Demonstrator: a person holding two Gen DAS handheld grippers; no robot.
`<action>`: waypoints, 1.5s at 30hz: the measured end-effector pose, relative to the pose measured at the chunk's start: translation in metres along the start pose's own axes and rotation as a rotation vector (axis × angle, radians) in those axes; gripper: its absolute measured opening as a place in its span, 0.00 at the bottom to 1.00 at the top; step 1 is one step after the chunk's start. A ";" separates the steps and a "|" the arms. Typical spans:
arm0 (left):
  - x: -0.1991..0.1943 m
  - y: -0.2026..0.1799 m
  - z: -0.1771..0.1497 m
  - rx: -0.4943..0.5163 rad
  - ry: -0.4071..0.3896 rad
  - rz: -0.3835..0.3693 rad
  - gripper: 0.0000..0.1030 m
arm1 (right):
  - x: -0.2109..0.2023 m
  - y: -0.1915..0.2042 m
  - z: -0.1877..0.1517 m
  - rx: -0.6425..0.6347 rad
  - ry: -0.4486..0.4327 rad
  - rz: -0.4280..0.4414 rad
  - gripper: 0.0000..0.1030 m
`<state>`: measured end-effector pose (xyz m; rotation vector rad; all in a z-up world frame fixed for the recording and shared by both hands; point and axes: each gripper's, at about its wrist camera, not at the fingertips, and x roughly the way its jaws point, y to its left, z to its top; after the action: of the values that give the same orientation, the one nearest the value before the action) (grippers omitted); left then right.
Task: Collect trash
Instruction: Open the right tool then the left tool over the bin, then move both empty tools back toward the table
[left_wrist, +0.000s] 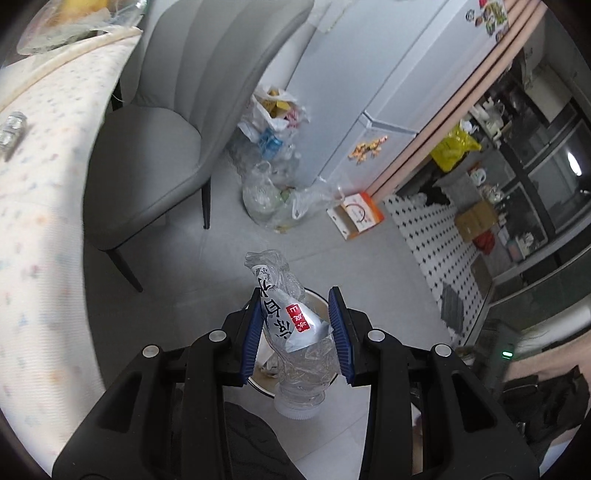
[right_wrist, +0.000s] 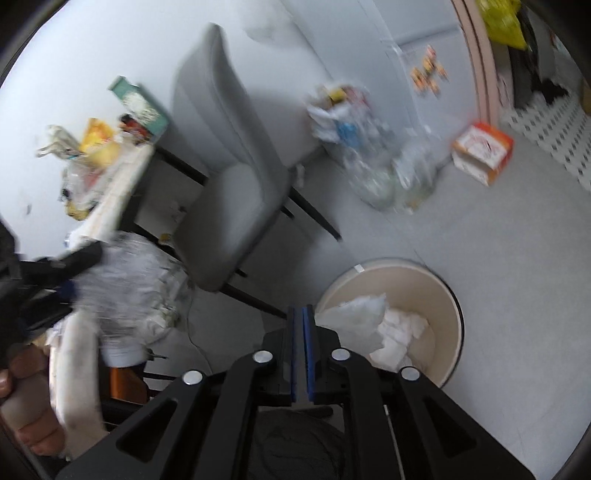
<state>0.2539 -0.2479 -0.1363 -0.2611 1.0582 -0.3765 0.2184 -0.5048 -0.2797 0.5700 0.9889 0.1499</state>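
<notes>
A: Where's the trash right now?
B: A crushed plastic bottle (left_wrist: 295, 332) with a white cap sits between the blue pads of the left gripper (left_wrist: 299, 332), whose jaws pinch it above the cream bin (right_wrist: 448, 295).
A: And the right gripper (right_wrist: 303, 354)?
B: Its jaws stand a narrow slit apart with nothing between them, just beside the bin's rim. White crumpled paper (right_wrist: 399, 332) lies inside the bin.
A: What's around?
B: A grey chair (left_wrist: 147, 155) by the desk (left_wrist: 48, 184), plastic bags of rubbish (left_wrist: 273, 155) against the fridge (left_wrist: 388, 74), and an orange box (left_wrist: 356, 216) on the floor.
</notes>
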 end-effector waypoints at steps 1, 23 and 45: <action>0.003 -0.001 -0.001 0.003 0.005 0.003 0.34 | 0.007 -0.007 -0.002 0.018 0.013 -0.014 0.47; 0.066 -0.057 -0.016 0.061 0.148 -0.125 0.75 | -0.062 -0.055 -0.022 0.114 -0.089 -0.096 0.63; -0.067 0.003 0.003 0.013 -0.125 -0.026 0.94 | -0.096 0.059 -0.012 -0.050 -0.168 -0.034 0.89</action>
<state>0.2277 -0.2166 -0.0828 -0.2836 0.9302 -0.3848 0.1635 -0.4856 -0.1822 0.5115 0.8294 0.0944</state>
